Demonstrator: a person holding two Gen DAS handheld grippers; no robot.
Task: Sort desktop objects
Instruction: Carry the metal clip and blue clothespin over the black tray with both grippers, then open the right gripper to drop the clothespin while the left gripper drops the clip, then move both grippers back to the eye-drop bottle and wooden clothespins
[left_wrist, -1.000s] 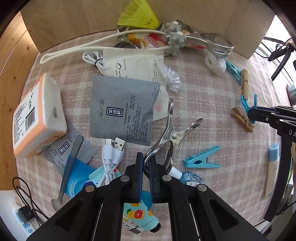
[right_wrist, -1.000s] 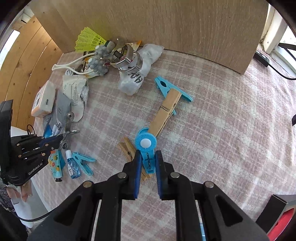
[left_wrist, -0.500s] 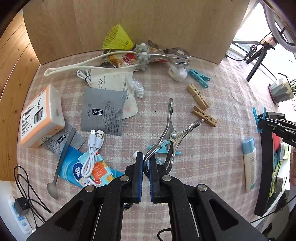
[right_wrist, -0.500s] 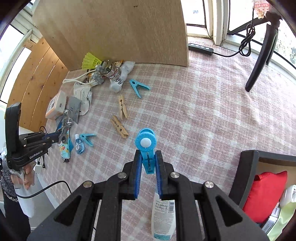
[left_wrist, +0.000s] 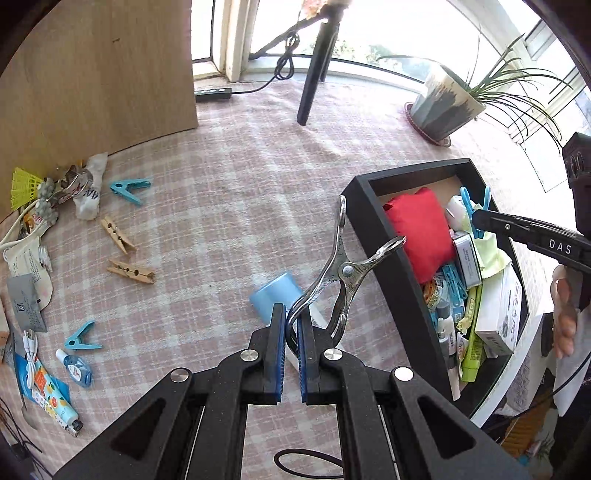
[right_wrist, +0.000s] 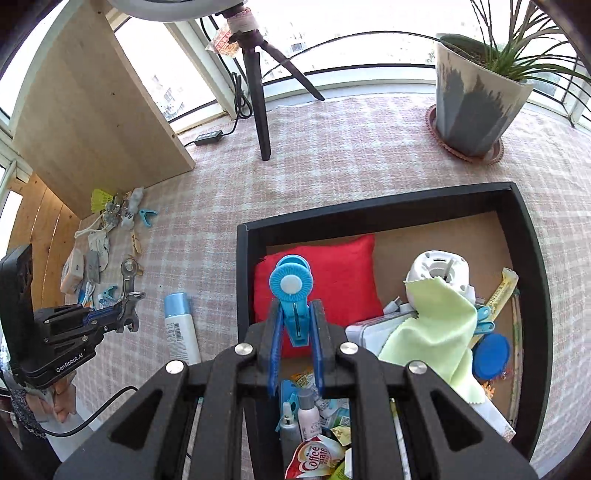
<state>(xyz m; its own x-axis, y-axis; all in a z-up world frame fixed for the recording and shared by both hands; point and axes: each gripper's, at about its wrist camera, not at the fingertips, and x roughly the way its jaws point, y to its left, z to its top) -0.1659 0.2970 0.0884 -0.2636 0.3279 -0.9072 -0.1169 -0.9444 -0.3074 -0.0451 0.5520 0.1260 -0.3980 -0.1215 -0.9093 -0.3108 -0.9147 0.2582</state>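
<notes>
The left gripper, at the bottom centre of the left wrist view, is clamping the handle of a metal clip between its closed jaws. The clip is pointing up toward the middle of the frame, and its tip is reaching the near wall of the black box at the right. Under the clip a white tube with a blue cap is lying on the checked tablecloth.

The right gripper, at the bottom centre of the right wrist view, is gripping a blue clothespin with a round flower-shaped head. The jaws are closed on it. The clothespin is hanging over the inside of the box, in front of a red cloth in the upper left part of the box. A pale green cloth is lying at the right of it, over a white round object.

In the left part of the left wrist view, two wooden clothespins and two blue clothespins are lying on the tablecloth, near a yellow shuttlecock beside the wooden board. A potted plant is standing in the upper right of the right wrist view.
</notes>
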